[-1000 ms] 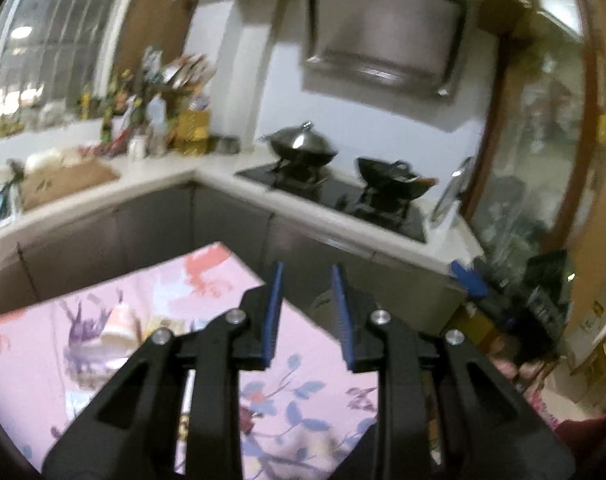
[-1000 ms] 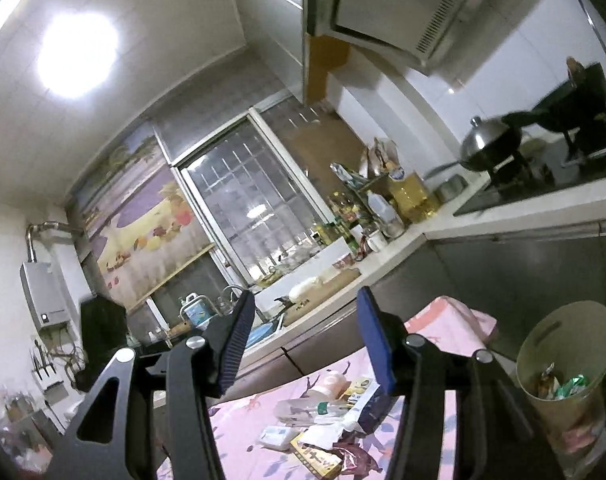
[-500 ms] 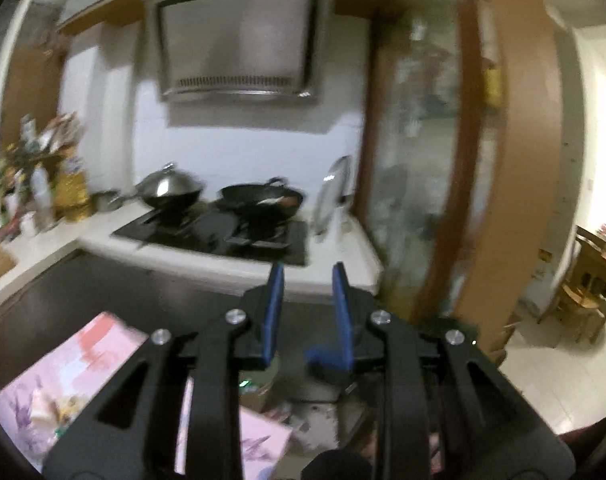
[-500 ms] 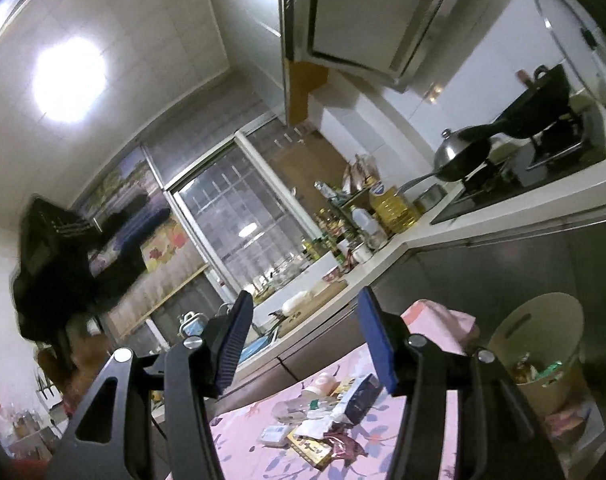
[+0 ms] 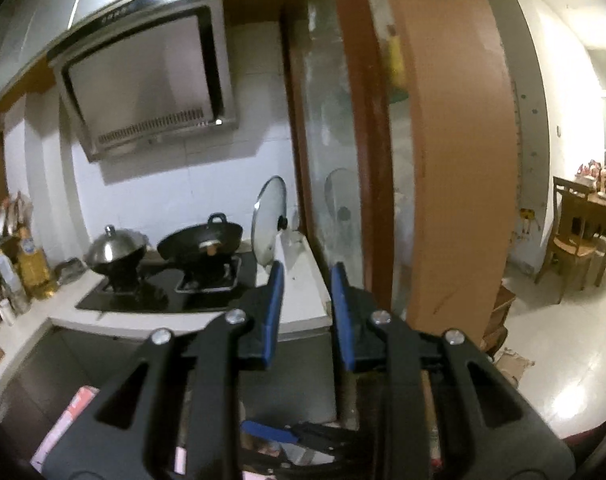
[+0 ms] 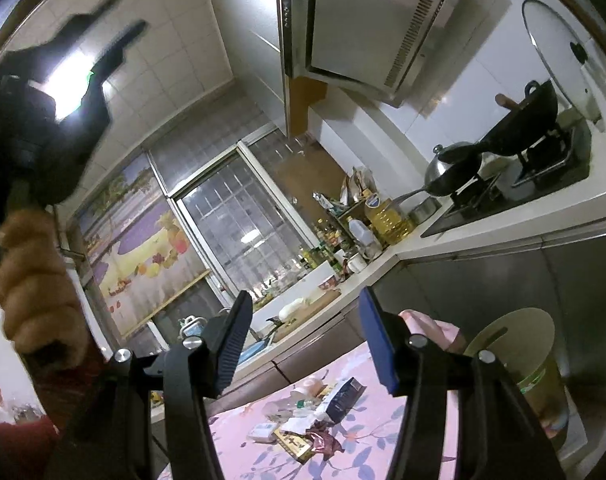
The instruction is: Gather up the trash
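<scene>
Since a second ago our left gripper (image 5: 303,312) has swung up and to the right, off the pink flowered cloth (image 6: 383,440) and round to the stove (image 5: 163,292) and the brown door frame (image 5: 443,160); its fingers stand a little apart with nothing between them. Our right gripper (image 6: 303,344) has shifted only slightly and its blue pads hang wider apart, also empty.

We see the trash (image 6: 303,424) as a loose heap of wrappers, a small box and a clear bottle lying on the cloth, near us and below the right gripper's fingers. Just right of the cloth stands the pale bin (image 6: 515,364), tilted in this view, with some scraps already inside.

We judge ourselves between pickups: some trash is binned, the heap is not yet cleared, and neither gripper holds a piece. Next we need to tip the right gripper down onto one wrapper at the heap's edge, close on it, and carry it right to the bin.
</scene>
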A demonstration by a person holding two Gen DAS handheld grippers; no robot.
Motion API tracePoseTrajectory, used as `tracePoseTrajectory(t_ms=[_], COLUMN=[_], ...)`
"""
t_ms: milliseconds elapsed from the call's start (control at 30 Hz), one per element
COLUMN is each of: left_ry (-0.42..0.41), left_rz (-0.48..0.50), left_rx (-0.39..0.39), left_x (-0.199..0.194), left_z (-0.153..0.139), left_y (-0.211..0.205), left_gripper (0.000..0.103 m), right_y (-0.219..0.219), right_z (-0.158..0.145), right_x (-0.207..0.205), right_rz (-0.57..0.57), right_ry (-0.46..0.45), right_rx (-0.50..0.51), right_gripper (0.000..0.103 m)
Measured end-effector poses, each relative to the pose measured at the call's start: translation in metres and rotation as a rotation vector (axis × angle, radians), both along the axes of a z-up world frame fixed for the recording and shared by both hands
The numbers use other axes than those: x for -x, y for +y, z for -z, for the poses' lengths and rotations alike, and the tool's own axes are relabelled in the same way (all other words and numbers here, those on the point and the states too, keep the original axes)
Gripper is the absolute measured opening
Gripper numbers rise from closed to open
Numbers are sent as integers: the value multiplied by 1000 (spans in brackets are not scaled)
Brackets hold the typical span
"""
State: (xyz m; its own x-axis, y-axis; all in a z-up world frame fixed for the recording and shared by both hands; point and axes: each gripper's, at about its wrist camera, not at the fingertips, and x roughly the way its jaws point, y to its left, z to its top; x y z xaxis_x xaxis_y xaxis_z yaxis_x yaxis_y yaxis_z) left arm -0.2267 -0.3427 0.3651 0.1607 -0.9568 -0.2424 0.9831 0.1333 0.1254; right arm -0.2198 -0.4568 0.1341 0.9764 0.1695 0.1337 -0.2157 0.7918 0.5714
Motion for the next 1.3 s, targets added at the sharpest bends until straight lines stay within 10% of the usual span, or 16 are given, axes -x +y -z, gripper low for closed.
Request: tracePoseTrajectory(t_ms=[367,700,1033,1300], left_ry=[-2,248,889,1163], left_rz=[-433,-1152,-995,-847], left_rx=[66,7,-163,-186], left_x=[-32,-166,-304,-338], left_z=[-12,130,354,433], left_y=[164,380,382,348], left_gripper=[24,24,24,24], right_y=[54,162,237,245], right_z=[4,48,142,190], right_x=[-55,-141,-214,-269], right_rz=[-177,-323,-316,-311], right_ry=[69,315,615,756], right_rx=[24,196,415,544], right_gripper=[53,54,49,48])
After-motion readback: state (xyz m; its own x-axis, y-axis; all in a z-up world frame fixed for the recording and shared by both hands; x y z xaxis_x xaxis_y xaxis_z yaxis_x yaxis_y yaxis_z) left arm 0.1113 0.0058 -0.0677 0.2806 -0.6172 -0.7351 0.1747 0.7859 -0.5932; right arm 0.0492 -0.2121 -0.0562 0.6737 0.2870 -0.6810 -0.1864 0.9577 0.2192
